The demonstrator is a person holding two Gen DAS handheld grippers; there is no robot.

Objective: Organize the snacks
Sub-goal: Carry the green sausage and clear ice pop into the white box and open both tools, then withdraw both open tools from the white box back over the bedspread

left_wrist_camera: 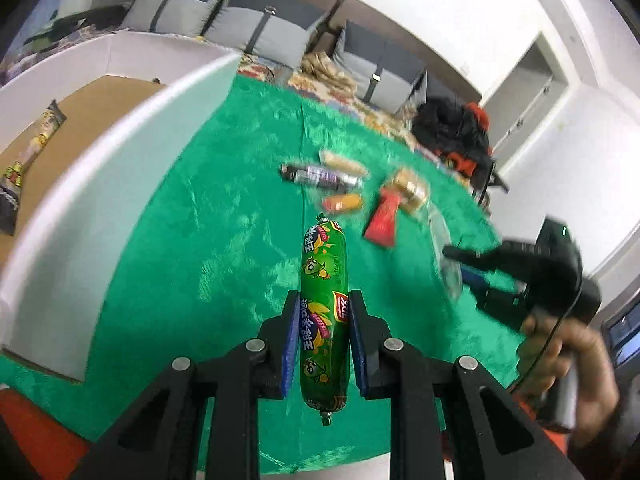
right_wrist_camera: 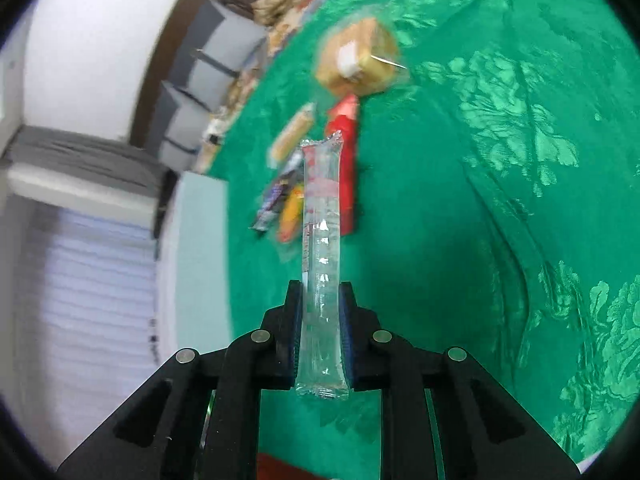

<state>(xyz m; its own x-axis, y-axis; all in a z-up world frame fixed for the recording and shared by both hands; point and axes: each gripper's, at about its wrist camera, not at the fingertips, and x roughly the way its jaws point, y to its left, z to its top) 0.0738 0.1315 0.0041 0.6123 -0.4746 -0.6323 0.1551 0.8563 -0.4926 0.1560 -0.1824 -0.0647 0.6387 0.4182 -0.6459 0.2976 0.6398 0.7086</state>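
My left gripper [left_wrist_camera: 324, 304] is shut on a green corn sausage [left_wrist_camera: 323, 280], held lengthwise above the green cloth [left_wrist_camera: 180, 240]. My right gripper [right_wrist_camera: 320, 292] is shut on a long clear jelly stick [right_wrist_camera: 322, 240] that points away from the camera. In the left wrist view the right gripper [left_wrist_camera: 452, 252] shows at the right edge with the clear stick [left_wrist_camera: 444, 256] in it, held by a person's hand [left_wrist_camera: 568, 364]. Loose snacks lie further back on the cloth: a red packet [left_wrist_camera: 382, 220], a dark bar [left_wrist_camera: 320, 176], an orange snack [left_wrist_camera: 344, 202], a pale wafer stick [left_wrist_camera: 342, 162] and a bagged cake [right_wrist_camera: 356, 58].
A white-walled cardboard box [left_wrist_camera: 80, 208] stands at the left of the cloth, with a few snack packets [left_wrist_camera: 40, 132] lying inside. A sofa with grey cushions [left_wrist_camera: 264, 28] runs behind the table. A black and red bundle [left_wrist_camera: 456, 132] sits at the cloth's far right.
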